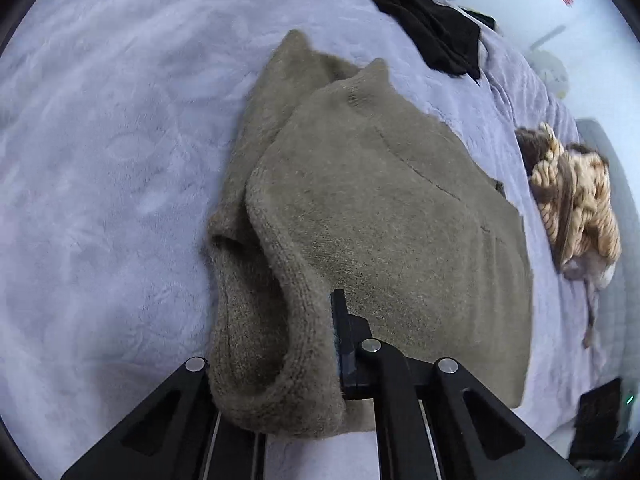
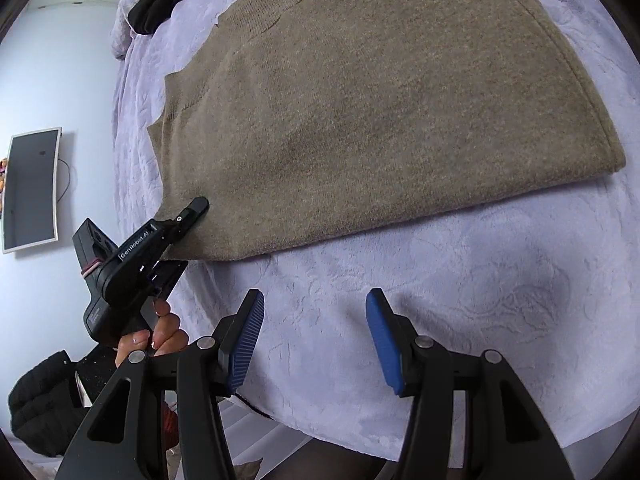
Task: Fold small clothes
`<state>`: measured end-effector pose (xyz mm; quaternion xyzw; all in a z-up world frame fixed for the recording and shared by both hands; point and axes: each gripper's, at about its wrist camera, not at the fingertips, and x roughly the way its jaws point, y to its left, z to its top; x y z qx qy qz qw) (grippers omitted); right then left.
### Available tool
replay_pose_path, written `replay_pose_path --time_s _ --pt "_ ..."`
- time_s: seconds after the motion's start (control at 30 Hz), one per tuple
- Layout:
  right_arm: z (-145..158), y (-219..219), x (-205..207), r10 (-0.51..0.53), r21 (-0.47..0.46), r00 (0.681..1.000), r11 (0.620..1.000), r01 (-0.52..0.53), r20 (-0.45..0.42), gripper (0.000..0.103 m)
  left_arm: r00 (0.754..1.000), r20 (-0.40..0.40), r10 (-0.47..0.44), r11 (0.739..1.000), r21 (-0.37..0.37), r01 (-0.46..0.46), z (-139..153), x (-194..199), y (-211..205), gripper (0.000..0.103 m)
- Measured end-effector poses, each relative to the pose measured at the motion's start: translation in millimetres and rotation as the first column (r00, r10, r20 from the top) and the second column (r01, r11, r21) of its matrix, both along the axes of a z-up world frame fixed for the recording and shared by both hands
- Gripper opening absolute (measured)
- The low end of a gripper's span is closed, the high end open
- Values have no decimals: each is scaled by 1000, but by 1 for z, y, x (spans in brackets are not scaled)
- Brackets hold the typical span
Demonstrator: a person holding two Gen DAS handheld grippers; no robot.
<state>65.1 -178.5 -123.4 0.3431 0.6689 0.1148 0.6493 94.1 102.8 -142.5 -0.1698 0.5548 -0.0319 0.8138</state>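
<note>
- The brown knit sweater (image 1: 380,208) lies spread on the lavender bed cover (image 1: 100,160), one side doubled over itself
- The left claw (image 1: 338,320) is clamped on the sweater's ribbed edge, which bunches up around it
- The right claw (image 2: 316,340) hovers above bare cover just beside the sweater's near edge, jaws apart, nothing between them
- A black garment (image 1: 420,12) and a patterned one (image 1: 576,200) lie farther off on the bed

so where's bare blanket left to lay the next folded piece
Open lavender blanket lies left of the brown sweater, and near its hem under the right gripper. Crowded: the black garment and striped garment.
</note>
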Motion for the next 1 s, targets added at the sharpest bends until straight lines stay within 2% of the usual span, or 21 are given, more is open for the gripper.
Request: replay_pose_path --time_s 0.07,0.1,0.13,0.23,0.3,0.43,0.47,0.57,0.63,0.77,0.87,0.93,0.97,1.0 --pt "7 -5 8 10 -15 1000 1000 -10 17 57 993 60 -99 988 127 91 13 -4 -20 10" --pt "10 -6 14 17 -24 1000 1000 -16 25 57 984 88 -157 971 195 137 19 -7 -32 10" --pt "15 -8 20 25 -33 999 999 -24 33 57 969 113 -221 945 268 184 23 -11 -45 10" --pt "30 -10 45 64 -59 996 996 -60 63 58 922 139 -362 867 414 278 29 -19 -71 10" --pt "43 -8 69 106 -76 990 992 -100 91 64 897 143 -418 828 466 311 32 -21 -82 10" --pt "73 18 127 245 -95 959 968 -233 145 81 871 141 -471 787 514 342 34 -21 -90 10" --pt "77 30 141 286 -95 947 957 -274 147 81 866 140 -480 779 522 347 34 -22 -93 10" --pt "84 78 183 436 -101 891 899 -425 126 84 844 143 -517 748 554 365 34 -24 -103 10" --pt "82 119 206 546 -128 832 836 -533 101 87 831 145 -537 735 565 376 33 -24 -109 10" --pt "62 194 224 719 -170 695 688 -706 22 87 827 152 -541 736 561 378 32 -25 -112 10" --pt "43 236 232 798 -183 601 583 -791 -55 87 839 154 -522 753 545 368 33 -23 -109 10" --pt "32 254 236 822 -232 562 531 -815 -91 87 845 155 -512 759 541 361 33 -22 -107 10" --pt "27 261 238 827 -258 551 512 -819 -111 87 844 155 -514 757 544 361 32 -22 -106 10" --pt "24 265 242 824 -278 553 508 -815 -118 87 842 156 -516 756 546 362 32 -22 -107 10"
